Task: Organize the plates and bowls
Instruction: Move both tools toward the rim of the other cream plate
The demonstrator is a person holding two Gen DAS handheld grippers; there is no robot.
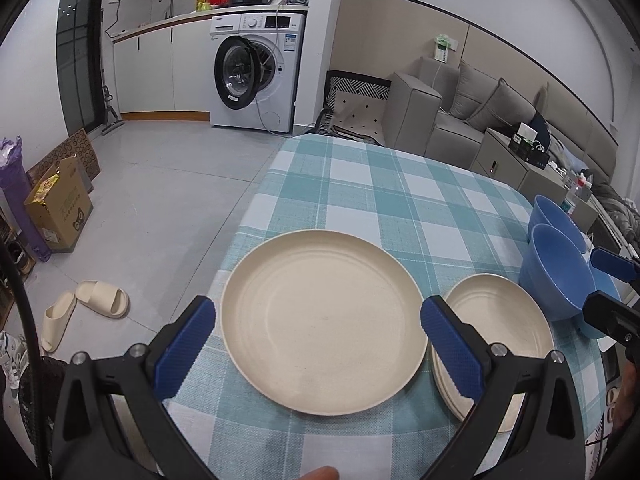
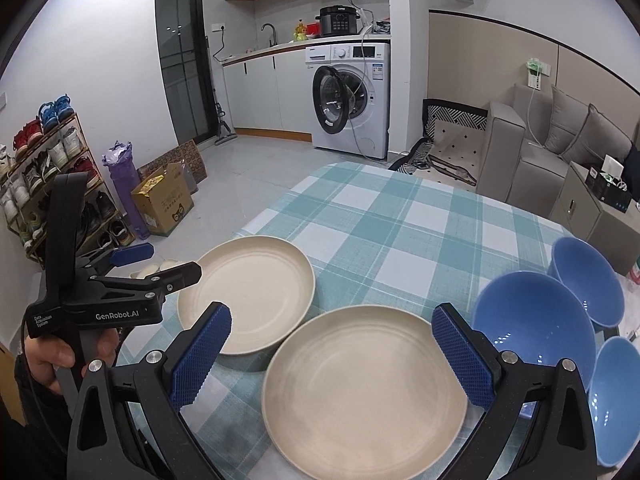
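Note:
A single cream plate (image 1: pixel 324 320) (image 2: pixel 248 292) lies on the teal checked tablecloth (image 1: pixel 360 192) near the table's left edge. My left gripper (image 1: pixel 324 346) (image 2: pixel 168 262) is open, its blue pads on either side of this plate in the left wrist view and nothing held. To its right sits a stack of cream plates (image 1: pixel 500 328) (image 2: pixel 364 384). My right gripper (image 2: pixel 332 354) (image 1: pixel 608 288) hovers open over the near side of that stack, holding nothing. Three blue bowls (image 2: pixel 536 328) (image 2: pixel 584 276) (image 2: pixel 616 396) cluster at the right edge; two of the bowls (image 1: pixel 560 272) (image 1: pixel 556 216) show in the left wrist view.
The far half of the tablecloth (image 2: pixel 400 220) is bare. On the floor to the left are slippers (image 1: pixel 100 300), a cardboard box (image 2: pixel 164 204) and a shoe rack (image 2: pixel 48 176). A washing machine (image 2: pixel 352 100) with its door open and a grey sofa (image 2: pixel 560 140) stand beyond.

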